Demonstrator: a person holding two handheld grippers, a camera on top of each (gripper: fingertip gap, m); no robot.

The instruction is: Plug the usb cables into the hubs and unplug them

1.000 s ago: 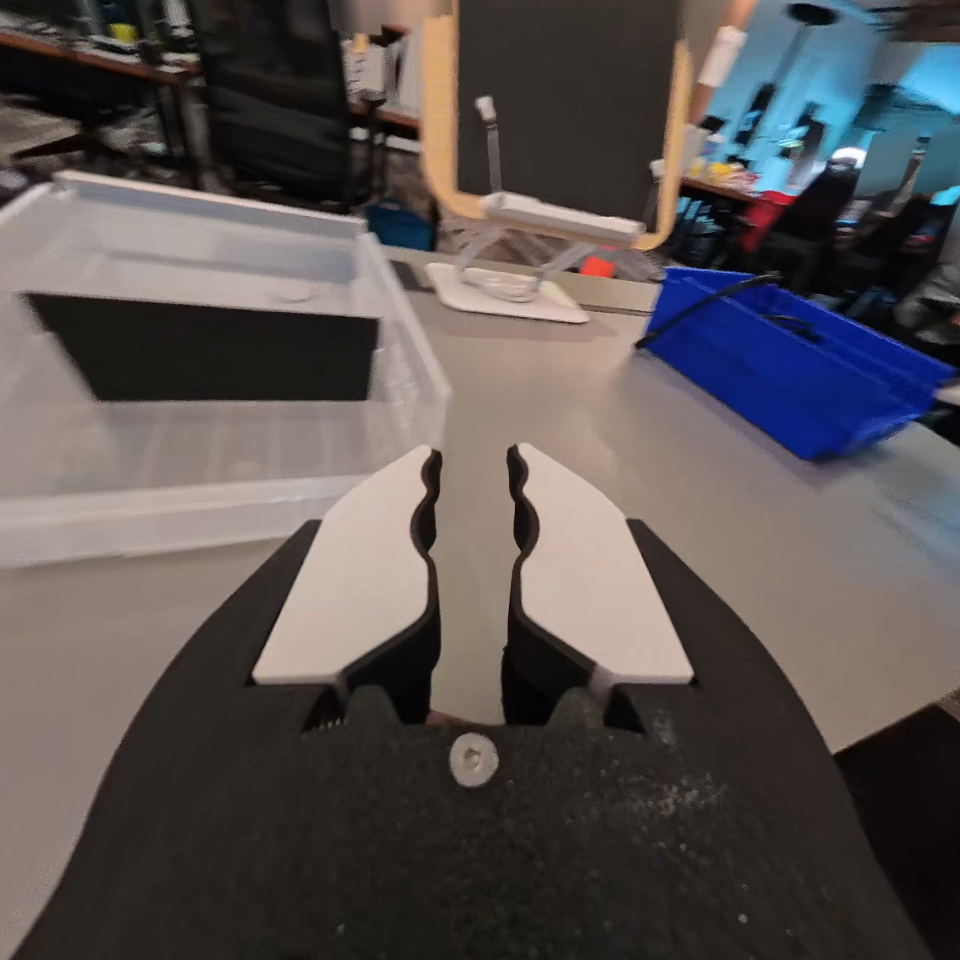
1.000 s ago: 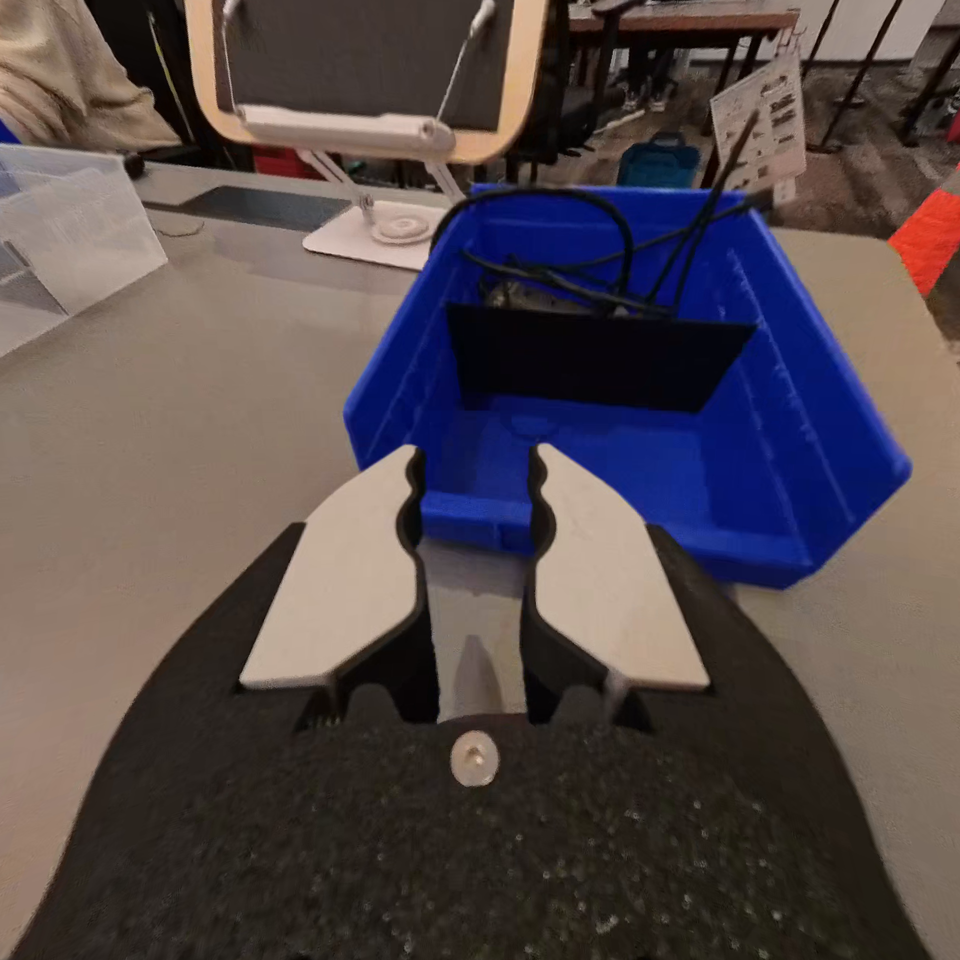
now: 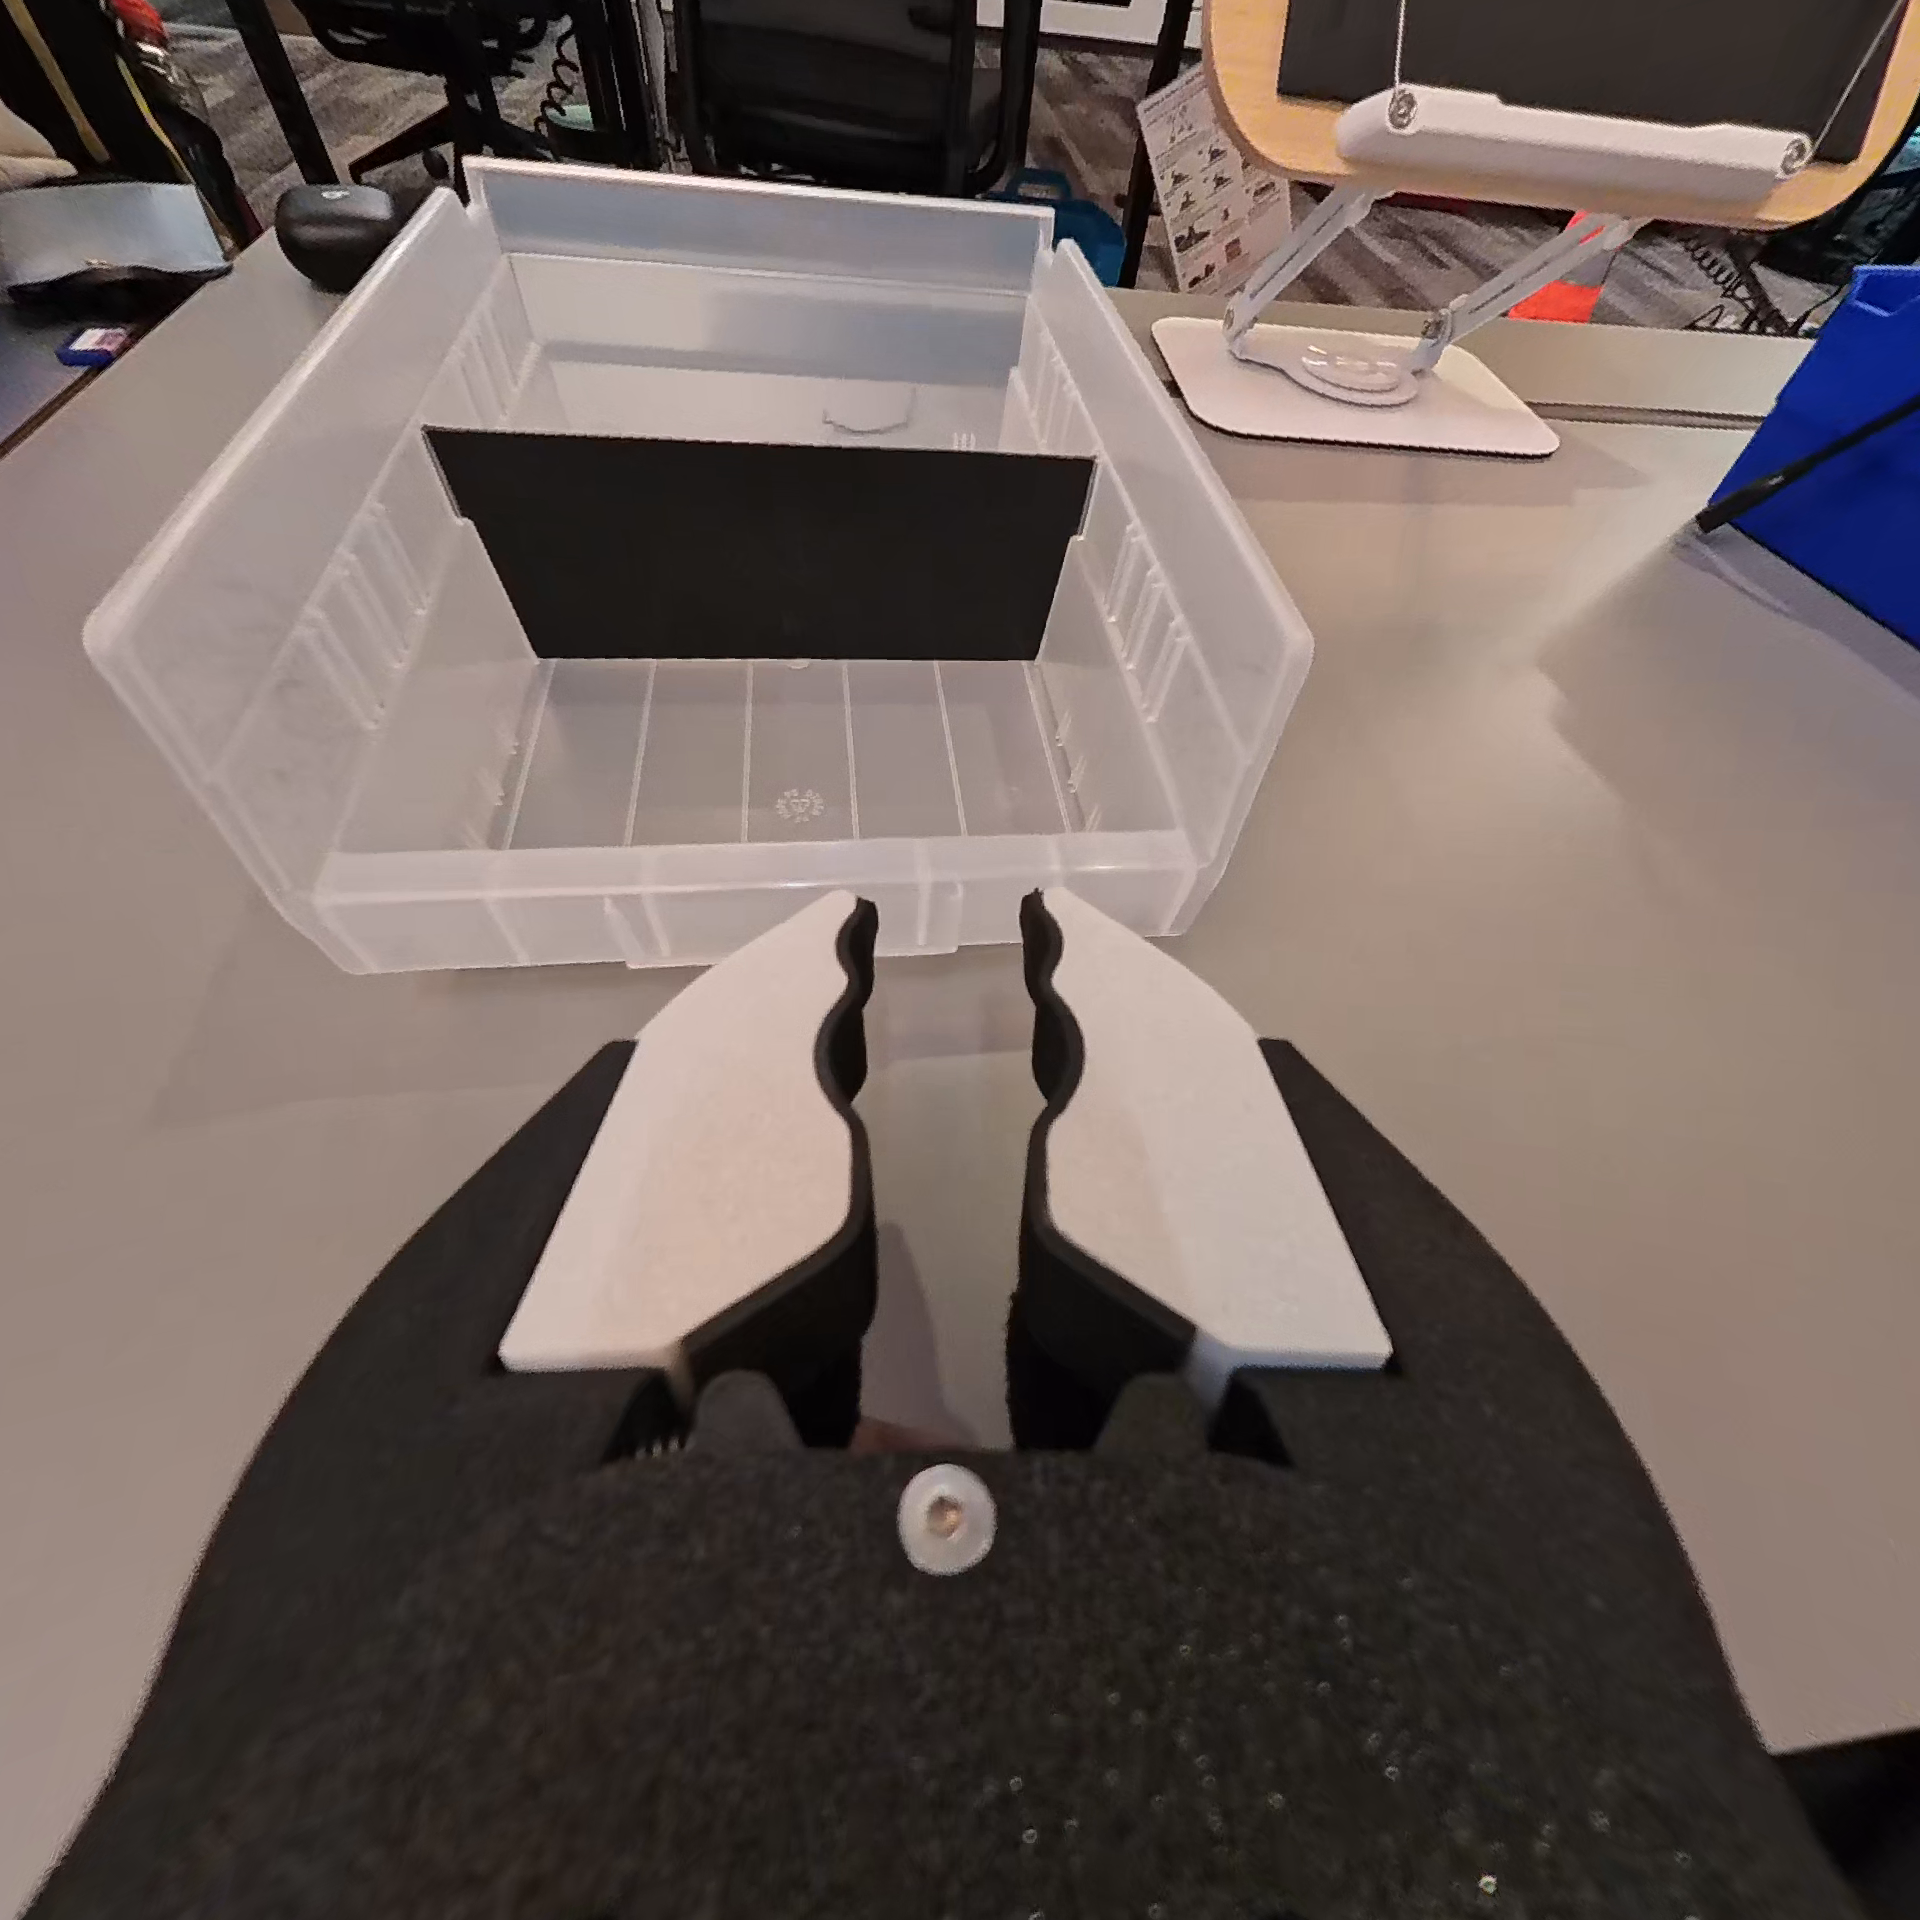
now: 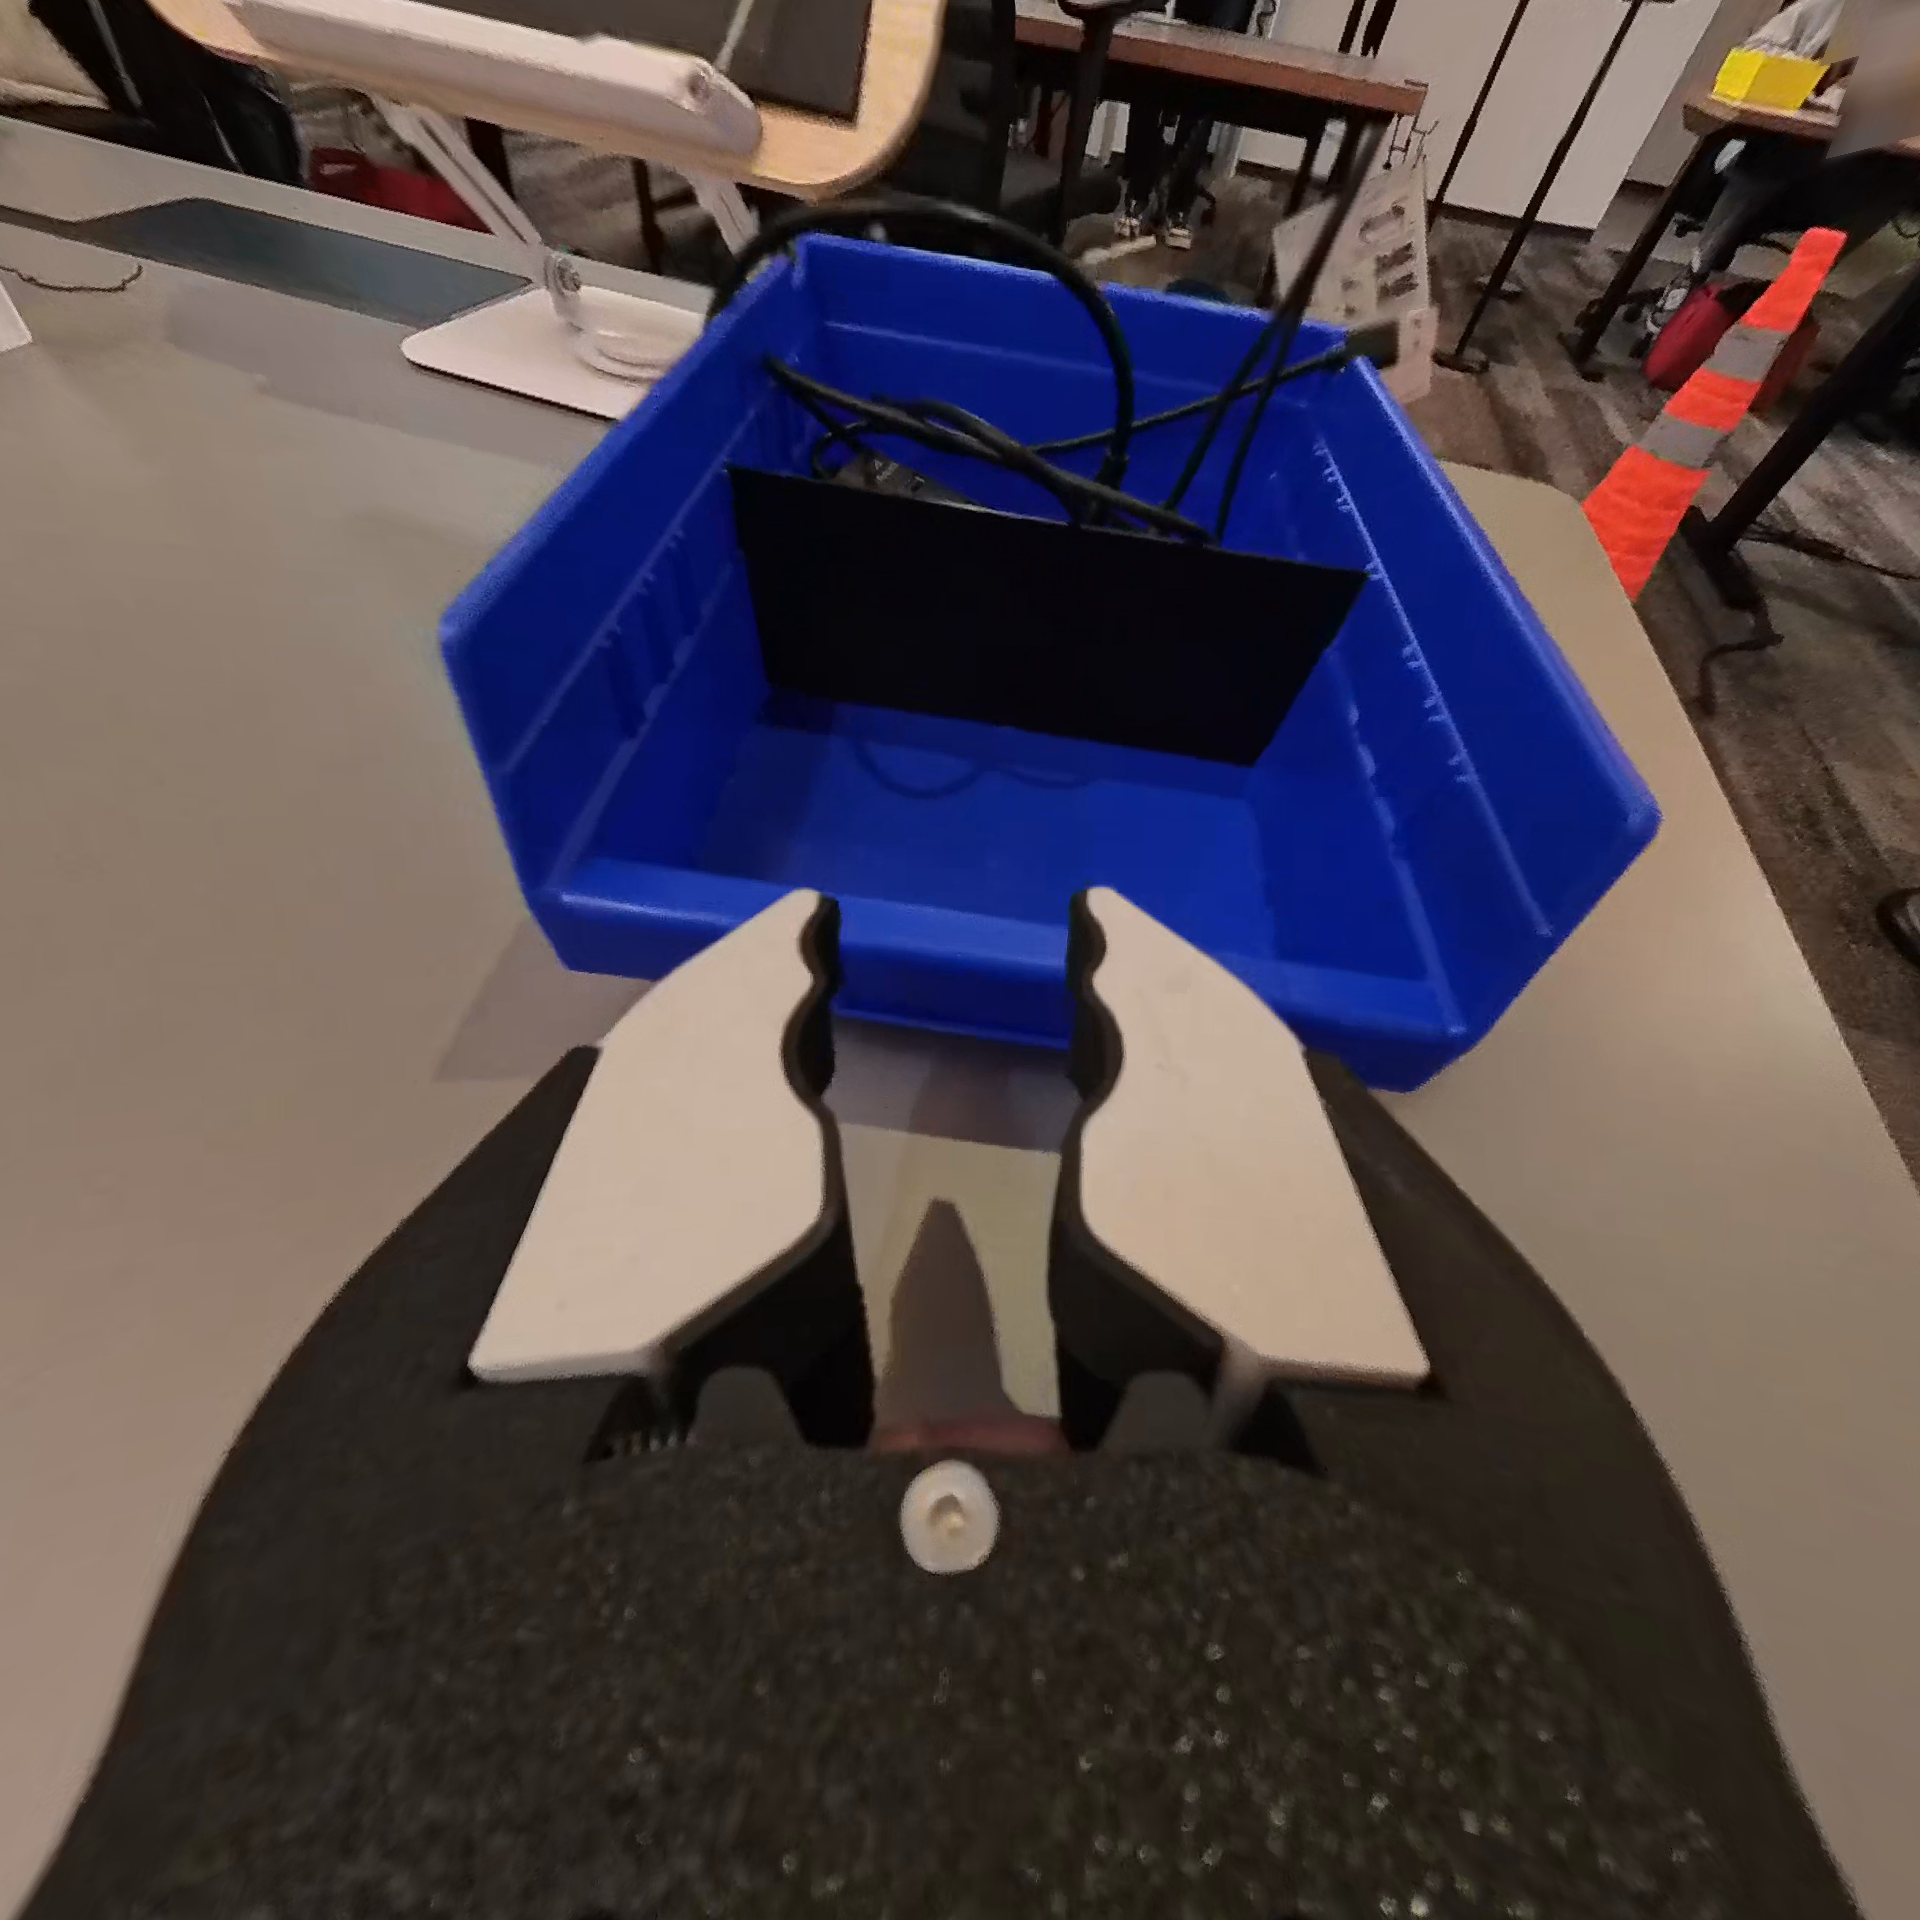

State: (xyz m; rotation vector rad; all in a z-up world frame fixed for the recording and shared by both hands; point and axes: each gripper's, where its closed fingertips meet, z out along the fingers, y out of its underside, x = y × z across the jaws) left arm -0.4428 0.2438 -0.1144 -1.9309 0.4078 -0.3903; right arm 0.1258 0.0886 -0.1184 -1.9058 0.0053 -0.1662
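Both grippers, left (image 3: 949, 914) and right (image 4: 953, 909), parted, empty. Reach over blue bin (image 4: 1538, 727) divider (image 4: 1039, 623); pinch one cable (image 4: 935, 426) at plug.

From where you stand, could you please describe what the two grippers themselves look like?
Both match: the left gripper and right gripper have two pale grey fingers with wavy black inner pads, a rough black speckled body, and one pale round screw head at its centre. No cables or sleeves show.

Grey table (image 3: 1507, 831), clear bin (image 3: 187, 665), blue bin (image 4: 1538, 790), white stand base (image 3: 1351, 400)

Left claw (image 3: 949, 914), right claw (image 4: 951, 909): white fingers, wavy black pads, black mount.
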